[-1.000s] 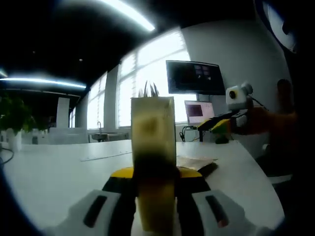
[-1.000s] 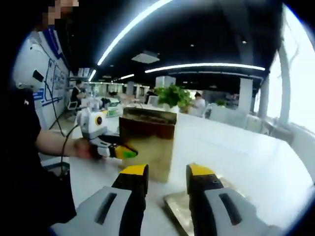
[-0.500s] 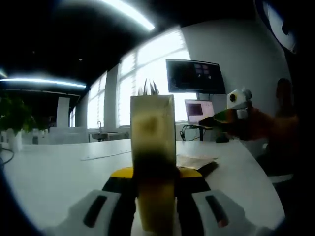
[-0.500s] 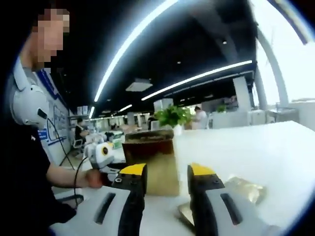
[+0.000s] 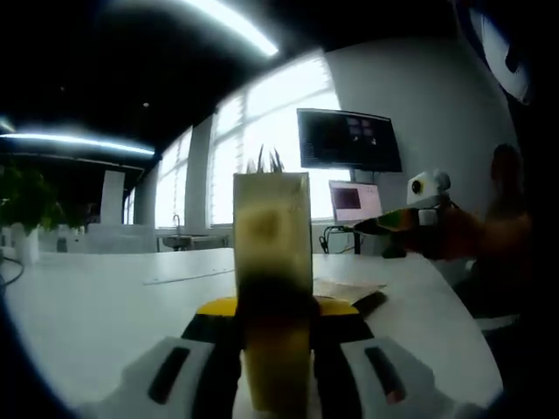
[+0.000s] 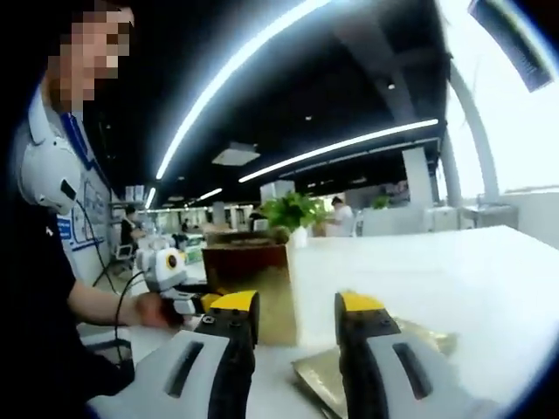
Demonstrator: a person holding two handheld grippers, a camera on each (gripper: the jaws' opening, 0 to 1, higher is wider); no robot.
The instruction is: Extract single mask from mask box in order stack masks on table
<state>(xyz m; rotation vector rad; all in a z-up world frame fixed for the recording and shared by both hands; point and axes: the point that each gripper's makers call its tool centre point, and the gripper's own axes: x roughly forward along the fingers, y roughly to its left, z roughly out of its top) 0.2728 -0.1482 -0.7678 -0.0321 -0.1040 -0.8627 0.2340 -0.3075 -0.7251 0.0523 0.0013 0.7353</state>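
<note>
The left gripper [image 5: 275, 345] has its jaws clamped on the upright mask box [image 5: 272, 253], standing on the white bench [image 5: 96, 305]. The right gripper [image 6: 297, 323] hangs above the bench, jaws apart and holding nothing, over flat wrapped masks [image 6: 332, 375] beside the box.

No lettering can be made out anywhere. In the left gripper view, the wall monitor [image 5: 348, 140] at upper right and the laptop screen [image 5: 355, 200] below it show only blurred glowing patches, and the face of the mask box [image 5: 272, 229] at centre carries no legible print. In the right gripper view, the wall board [image 6: 85, 229] at far left has marks too small to decipher.
</note>
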